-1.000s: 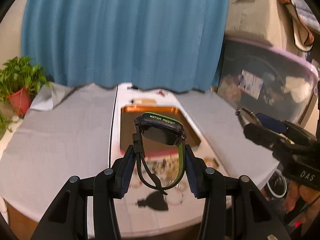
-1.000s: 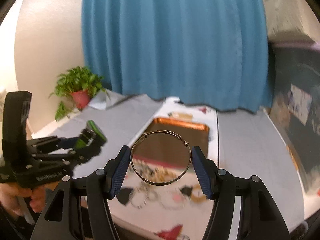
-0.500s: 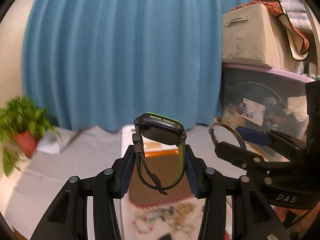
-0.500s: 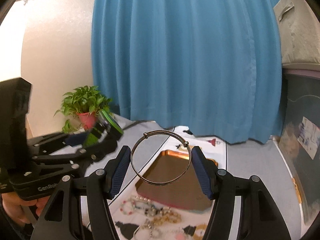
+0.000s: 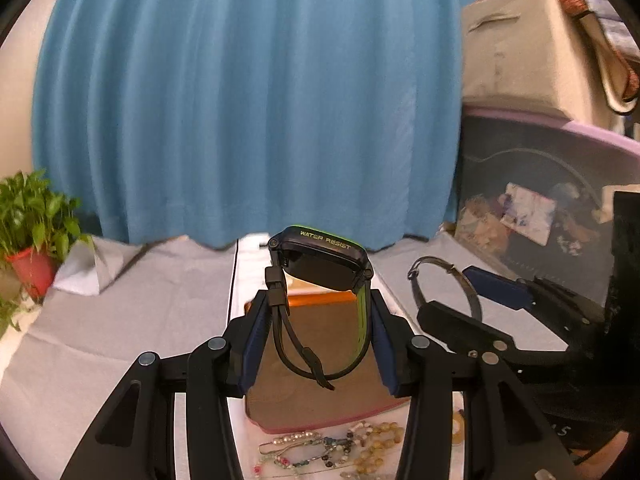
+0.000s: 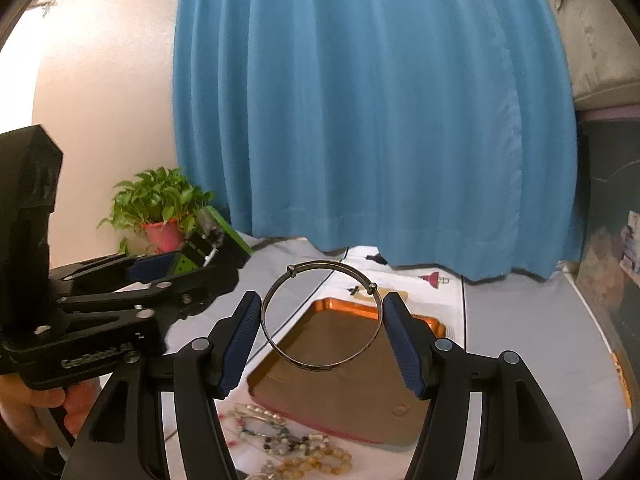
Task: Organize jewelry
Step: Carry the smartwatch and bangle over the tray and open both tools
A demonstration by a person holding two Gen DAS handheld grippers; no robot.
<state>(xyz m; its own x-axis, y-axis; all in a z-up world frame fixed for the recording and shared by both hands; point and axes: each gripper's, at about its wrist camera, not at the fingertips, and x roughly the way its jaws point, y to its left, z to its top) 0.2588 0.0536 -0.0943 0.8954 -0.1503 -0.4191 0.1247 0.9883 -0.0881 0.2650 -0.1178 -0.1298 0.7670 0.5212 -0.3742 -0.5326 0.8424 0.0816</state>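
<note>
— Jewelry first: where is it?

— Split three ways. The left claw (image 5: 318,344) pinches a black-and-green watch (image 5: 320,264) by its strap, face tipped up with "WATER RESIST" readable. The right claw (image 6: 322,340) pinches a thin metal bangle (image 6: 320,316) upright between its blue pads. Both hang above the surface (image 5: 120,320). A loose tangle of beaded necklaces (image 6: 288,444) lies on the surface just in front of the tray.

— What tray?

— An orange-rimmed tray (image 6: 344,380) with a brown floor, resting on a white printed mat (image 6: 420,280) that runs down the middle of the surface. Its floor looks bare apart from one small pale mark I cannot identify.

— And the surface itself?

— Covered in grey cloth (image 5: 128,300), crumpled at the far left corner. A potted plant (image 6: 160,208) in a red pot stands there beside a cream wall (image 6: 100,100).

— The room behind?

— A blue curtain (image 6: 360,120) fills the back, its hem reaching the far edge of the surface. To the right, a large dark storage bin (image 5: 540,208) with a lilac lid holds assorted clutter, and a beige fabric box (image 5: 520,48) sits on top of it. A person's hand (image 6: 36,412) grips the left claw's handle.
</note>
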